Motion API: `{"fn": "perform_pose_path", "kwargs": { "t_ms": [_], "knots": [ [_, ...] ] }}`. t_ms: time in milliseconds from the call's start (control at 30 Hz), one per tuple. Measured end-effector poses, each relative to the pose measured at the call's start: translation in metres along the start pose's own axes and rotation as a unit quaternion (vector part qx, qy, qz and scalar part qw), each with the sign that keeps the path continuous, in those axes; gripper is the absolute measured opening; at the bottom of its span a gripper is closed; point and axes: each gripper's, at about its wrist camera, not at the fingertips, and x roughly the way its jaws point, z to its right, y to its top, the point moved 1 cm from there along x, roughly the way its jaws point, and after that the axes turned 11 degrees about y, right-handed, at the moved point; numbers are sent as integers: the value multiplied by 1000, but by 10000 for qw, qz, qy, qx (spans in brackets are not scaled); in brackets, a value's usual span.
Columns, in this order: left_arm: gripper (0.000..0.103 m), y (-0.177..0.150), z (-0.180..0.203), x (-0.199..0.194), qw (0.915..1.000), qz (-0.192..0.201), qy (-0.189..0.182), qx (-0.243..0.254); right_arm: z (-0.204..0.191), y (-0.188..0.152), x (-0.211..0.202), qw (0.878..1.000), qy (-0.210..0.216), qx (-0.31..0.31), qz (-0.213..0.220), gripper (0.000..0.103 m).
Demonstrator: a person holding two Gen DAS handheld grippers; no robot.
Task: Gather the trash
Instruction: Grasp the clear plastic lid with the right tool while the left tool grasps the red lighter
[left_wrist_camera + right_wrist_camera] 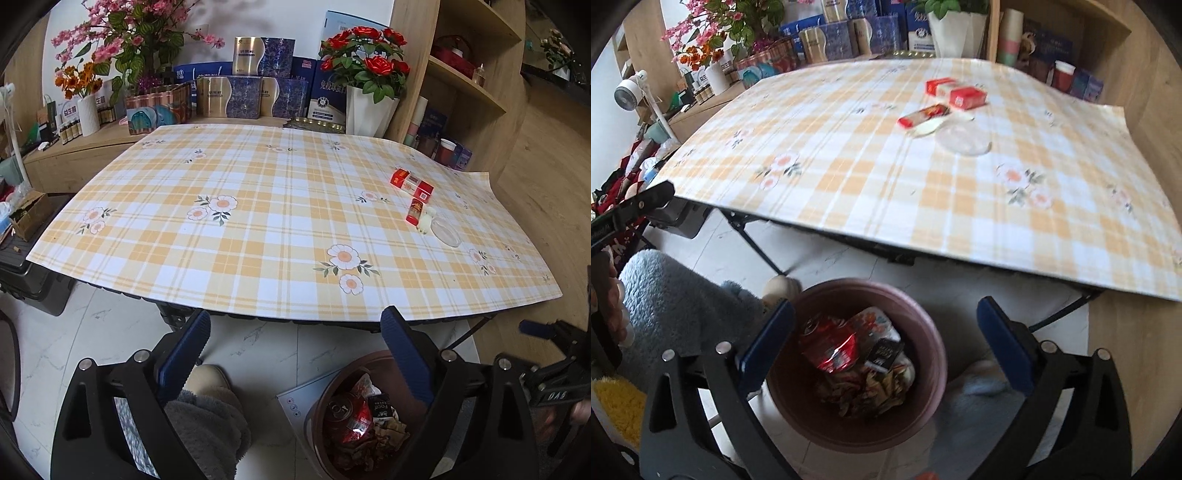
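A round brown bin [934, 354] stands on the floor under the table's near edge, holding a crushed red can [833, 349], a dark packet and crumpled wrappers; it also shows in the left wrist view [314, 417]. My right gripper [886, 339] is open and empty right above the bin. My left gripper [295, 354] is open and empty, left of the bin, below the table edge. On the checked tablecloth [258, 229] lie red and white boxes [412, 182], a small red packet [414, 211], a pale scrap [426, 221] and a clear round lid [445, 232]; the boxes also show in the right wrist view [956, 94].
Flower pots, vases and stacked blue and gold boxes [251, 96] line the counter behind the table. A wooden shelf unit [472, 81] stands at the right. The person's legs in grey fleece [676, 306] and slippers are beside the bin. The floor is white marble tile.
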Motion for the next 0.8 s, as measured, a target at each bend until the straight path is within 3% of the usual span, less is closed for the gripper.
{"fn": "perform_pose_path", "kwargs": {
  "t_ms": [500,800],
  "knots": [
    [91,20,-12,20,9993,16,330,-146,52,29,-11,9985,-381,342,209,97],
    [91,33,-6,25,9992,123,381,-37,100,45,3,9935,-340,1035,317,97]
  ]
}}
